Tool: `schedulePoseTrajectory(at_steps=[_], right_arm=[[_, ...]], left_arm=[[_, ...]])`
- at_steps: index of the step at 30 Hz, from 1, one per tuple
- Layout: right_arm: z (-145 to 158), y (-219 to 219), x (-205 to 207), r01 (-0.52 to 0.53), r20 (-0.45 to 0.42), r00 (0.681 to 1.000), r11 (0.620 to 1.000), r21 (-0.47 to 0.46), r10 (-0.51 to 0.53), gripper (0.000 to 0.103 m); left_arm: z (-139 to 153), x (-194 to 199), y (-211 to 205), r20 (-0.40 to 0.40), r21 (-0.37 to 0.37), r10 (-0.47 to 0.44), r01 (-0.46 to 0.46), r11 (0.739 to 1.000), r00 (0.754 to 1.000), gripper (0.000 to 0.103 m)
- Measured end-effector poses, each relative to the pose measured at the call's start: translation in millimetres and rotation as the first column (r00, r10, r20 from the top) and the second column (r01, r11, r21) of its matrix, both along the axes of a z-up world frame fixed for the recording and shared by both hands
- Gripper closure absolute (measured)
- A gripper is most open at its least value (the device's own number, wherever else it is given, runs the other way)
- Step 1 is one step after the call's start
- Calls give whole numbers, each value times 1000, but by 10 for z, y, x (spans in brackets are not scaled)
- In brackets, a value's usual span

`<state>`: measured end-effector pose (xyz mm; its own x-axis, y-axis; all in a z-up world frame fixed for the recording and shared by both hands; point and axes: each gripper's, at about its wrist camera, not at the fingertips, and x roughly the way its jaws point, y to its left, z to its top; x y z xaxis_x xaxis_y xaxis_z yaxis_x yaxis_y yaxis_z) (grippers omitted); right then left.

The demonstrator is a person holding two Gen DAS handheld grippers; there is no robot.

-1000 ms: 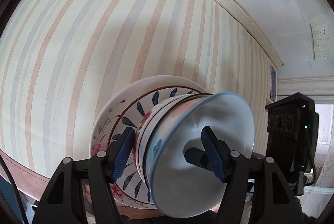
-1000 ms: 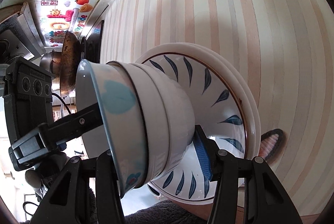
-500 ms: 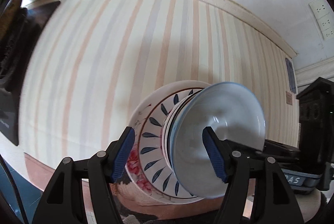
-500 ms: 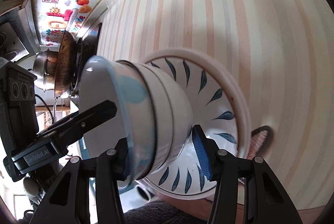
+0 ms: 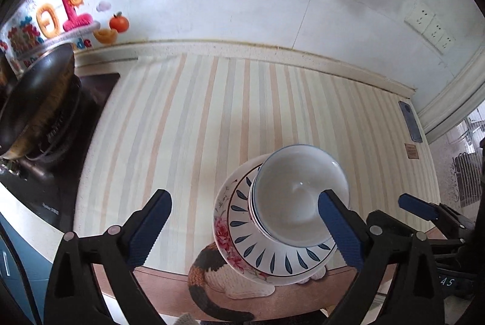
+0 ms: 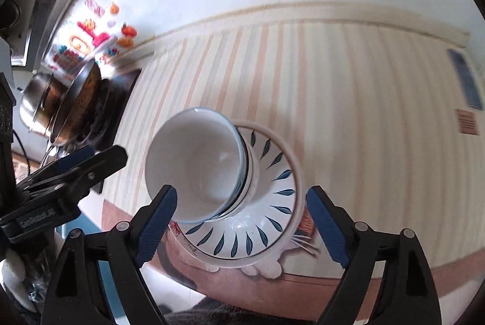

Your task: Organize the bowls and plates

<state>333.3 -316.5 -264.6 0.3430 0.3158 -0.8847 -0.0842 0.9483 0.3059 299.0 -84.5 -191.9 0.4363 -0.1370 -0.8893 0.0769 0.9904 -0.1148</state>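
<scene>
Both hand-held grippers, left [image 5: 244, 226] and right [image 6: 242, 222], have just opened and lifted clear, empty; nested bowls [image 5: 298, 194] rest stacked on plates [image 5: 242, 243]. Stacking appears complete.

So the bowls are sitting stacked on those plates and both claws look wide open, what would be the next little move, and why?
Probably just lift both grippers clear. The bowls sit nested on the leaf-pattern plate, which lies on the flowered plate on the striped mat. The left gripper and right gripper have just been opening, and neither grips anything. No loose dish is in view.
</scene>
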Motion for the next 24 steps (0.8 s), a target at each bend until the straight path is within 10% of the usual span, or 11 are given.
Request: schedulePoseTrajectory(at_steps=[24], right_arm=[[1703,-242,-1894,115,385,920,989,-98,-69,8]], left_arm=[[1250,-1760,-146,290,52,45,-63,997,956,4]])
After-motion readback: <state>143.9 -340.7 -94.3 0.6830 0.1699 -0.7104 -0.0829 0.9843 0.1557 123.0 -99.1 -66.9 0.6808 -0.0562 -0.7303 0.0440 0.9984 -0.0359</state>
